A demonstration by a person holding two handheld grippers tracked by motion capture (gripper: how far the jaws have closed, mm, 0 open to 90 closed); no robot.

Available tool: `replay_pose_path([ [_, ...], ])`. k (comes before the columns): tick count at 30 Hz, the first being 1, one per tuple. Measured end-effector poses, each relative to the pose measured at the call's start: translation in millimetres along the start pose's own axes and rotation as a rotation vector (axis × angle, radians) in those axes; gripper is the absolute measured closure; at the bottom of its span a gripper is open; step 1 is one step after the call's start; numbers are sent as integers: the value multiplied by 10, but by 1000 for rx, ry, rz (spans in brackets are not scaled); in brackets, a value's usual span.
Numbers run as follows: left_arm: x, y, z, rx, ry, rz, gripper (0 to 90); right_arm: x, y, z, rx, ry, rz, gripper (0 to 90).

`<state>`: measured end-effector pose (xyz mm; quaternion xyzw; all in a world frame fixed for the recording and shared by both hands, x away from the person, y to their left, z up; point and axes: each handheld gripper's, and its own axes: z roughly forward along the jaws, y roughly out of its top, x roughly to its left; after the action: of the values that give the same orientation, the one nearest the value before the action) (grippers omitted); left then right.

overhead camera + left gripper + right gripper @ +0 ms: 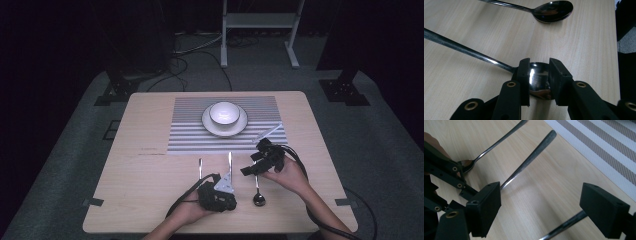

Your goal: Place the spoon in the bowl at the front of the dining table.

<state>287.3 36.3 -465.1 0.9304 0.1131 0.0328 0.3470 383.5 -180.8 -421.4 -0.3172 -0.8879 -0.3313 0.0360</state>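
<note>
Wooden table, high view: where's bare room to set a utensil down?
Free: the pale wooden table left of the three steel utensils, below the striped placemat. Also the right strip beside the placemat. Crowded: front centre, with utensils, left gripper and right gripper.

Floor: we see grey carpet with loose cables.
Furniture: our wooden desk; a white frame behind.
Light: we note dark surroundings.
</note>
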Motion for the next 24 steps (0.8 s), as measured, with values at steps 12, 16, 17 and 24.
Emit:
replay_pose_path([
  [12,5,-2,-4,3,0,9,711,4,238,179,45,0,-8,164],
  [16,2,-3,0,-3,-3,1,710,7,286,235,55,5,-9,164],
  [17,0,-4,0,-4,-2,1,711,7,294,245,57,4,-12,165],
  [24,3,-4,-1,-2,-3,3,711,3,351,332,66,11,-8,209],
])
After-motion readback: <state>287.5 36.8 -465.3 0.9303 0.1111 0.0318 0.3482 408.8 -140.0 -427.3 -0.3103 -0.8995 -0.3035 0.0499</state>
